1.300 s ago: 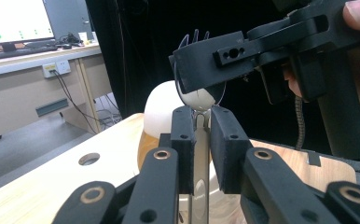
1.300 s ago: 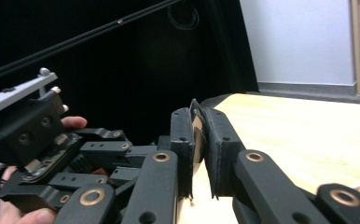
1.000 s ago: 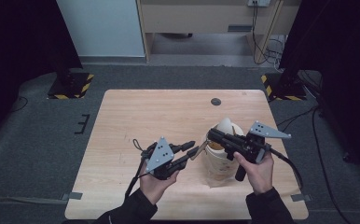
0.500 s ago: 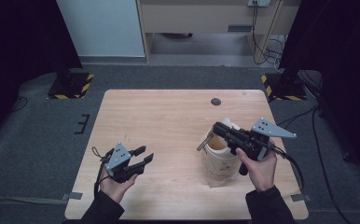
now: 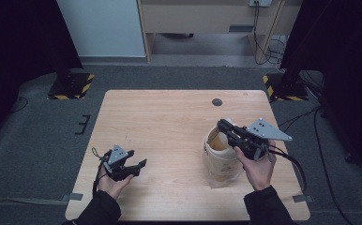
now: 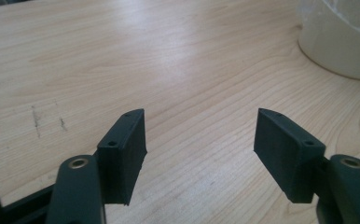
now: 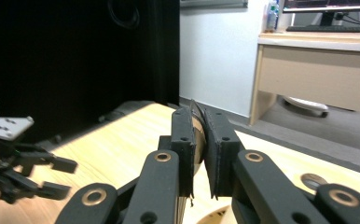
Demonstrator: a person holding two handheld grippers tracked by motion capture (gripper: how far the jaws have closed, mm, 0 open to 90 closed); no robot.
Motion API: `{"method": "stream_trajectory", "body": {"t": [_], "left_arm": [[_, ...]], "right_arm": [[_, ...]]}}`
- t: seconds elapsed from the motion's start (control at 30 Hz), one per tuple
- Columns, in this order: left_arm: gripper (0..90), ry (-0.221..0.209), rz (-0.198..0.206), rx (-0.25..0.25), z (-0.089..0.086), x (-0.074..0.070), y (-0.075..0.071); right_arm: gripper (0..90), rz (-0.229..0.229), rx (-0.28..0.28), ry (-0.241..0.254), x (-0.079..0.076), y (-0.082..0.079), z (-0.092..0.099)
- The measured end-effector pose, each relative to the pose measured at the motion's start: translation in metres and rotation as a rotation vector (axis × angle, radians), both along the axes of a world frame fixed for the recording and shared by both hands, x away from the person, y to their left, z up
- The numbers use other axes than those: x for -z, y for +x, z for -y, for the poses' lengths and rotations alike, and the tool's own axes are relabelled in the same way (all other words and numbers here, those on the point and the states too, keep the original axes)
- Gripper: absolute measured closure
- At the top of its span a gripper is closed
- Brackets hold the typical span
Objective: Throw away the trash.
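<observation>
Since the earlier frame the left gripper has left the bag and dropped to about 8 o'clock on the tabletop; its jaws have just been opening and now stand well apart, nothing between them, bare wood showing in the gap in the left gripper view. Right gripper has held its place.

Thing in hand: a cream paper bag, standing upright with its mouth open, at about 4 o'clock on the tabletop. The right gripper's fingers are together, clamped on the bag's upper rim on its right side; in the right gripper view a thin tan edge shows pinched between the pads. Bag's inside is in shadow, contents cannot be made out. A darker patch shows on its front; if it is print, it is too small to read.

In the left gripper view the bag is cut off at the upper right corner, pale and blurred.

Outward: a small dark round disc lies at about 1 o'clock near the far edge, well apart from the bag; what it is cannot be told. Person's forearms are cut off at the bottom edge. No legible writing anywhere.
</observation>
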State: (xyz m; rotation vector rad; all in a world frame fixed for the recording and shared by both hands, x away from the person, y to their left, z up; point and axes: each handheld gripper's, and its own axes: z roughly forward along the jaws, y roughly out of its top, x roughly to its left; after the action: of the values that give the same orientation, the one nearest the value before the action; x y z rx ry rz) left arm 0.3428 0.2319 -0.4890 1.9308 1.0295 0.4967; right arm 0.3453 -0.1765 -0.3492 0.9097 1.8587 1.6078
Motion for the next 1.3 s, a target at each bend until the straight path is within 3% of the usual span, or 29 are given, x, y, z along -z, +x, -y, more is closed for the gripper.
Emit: {"method": "stream_trajectory", "body": {"t": [0.07, 0.4, 0.53, 0.7, 0.87, 0.9, 0.97, 1.0, 1.1, 1.17, 1.3], "left_arm": [[31.3, 0.001, -0.001, 0.001, 0.000, 0.000, 0.001], [30.4, 0.009, -0.011, 0.001, -0.002, 0.001, 0.002], [30.4, 0.011, -0.011, 0.000, -0.002, 0.001, 0.003], [30.3, 0.011, -0.013, -0.006, -0.004, 0.001, 0.003], [28.6, 0.004, -0.015, -0.012, -0.006, 0.000, 0.004], [27.3, 0.005, -0.012, -0.017, -0.008, 0.000, 0.004], [26.2, 0.003, -0.013, -0.020, -0.009, 0.000, 0.005], [24.7, 0.006, -0.019, -0.022, -0.011, 0.001, 0.006], [23.8, 0.016, -0.027, -0.026, -0.013, 0.002, 0.008], [23.0, 0.022, -0.033, -0.030, -0.015, 0.003, 0.009], [22.1, 0.028, -0.050, -0.040, -0.019, 0.005, 0.012]], "right_arm": [[83.1, 0.010, 0.014, -0.035, 0.004, 0.002, -0.002], [81.6, 0.009, 0.030, -0.108, 0.012, 0.006, -0.005], [73.1, -0.001, 0.034, -0.112, 0.013, 0.008, -0.006], [69.5, 0.007, 0.046, -0.098, 0.009, 0.007, -0.002], [59.5, 0.027, 0.098, -0.025, -0.002, 0.003, 0.018], [53.1, 0.025, 0.133, 0.006, -0.002, 0.004, 0.031], [48.9, 0.022, 0.151, 0.013, -0.002, 0.004, 0.038], [43.5, 0.015, 0.179, 0.021, 0.002, 0.006, 0.052], [38.3, 0.005, 0.209, 0.025, 0.009, 0.008, 0.064], [31.3, -0.026, 0.257, 0.010, 0.023, 0.012, 0.081], [26.5, -0.066, 0.297, 0.006, 0.039, 0.016, 0.098]]}}
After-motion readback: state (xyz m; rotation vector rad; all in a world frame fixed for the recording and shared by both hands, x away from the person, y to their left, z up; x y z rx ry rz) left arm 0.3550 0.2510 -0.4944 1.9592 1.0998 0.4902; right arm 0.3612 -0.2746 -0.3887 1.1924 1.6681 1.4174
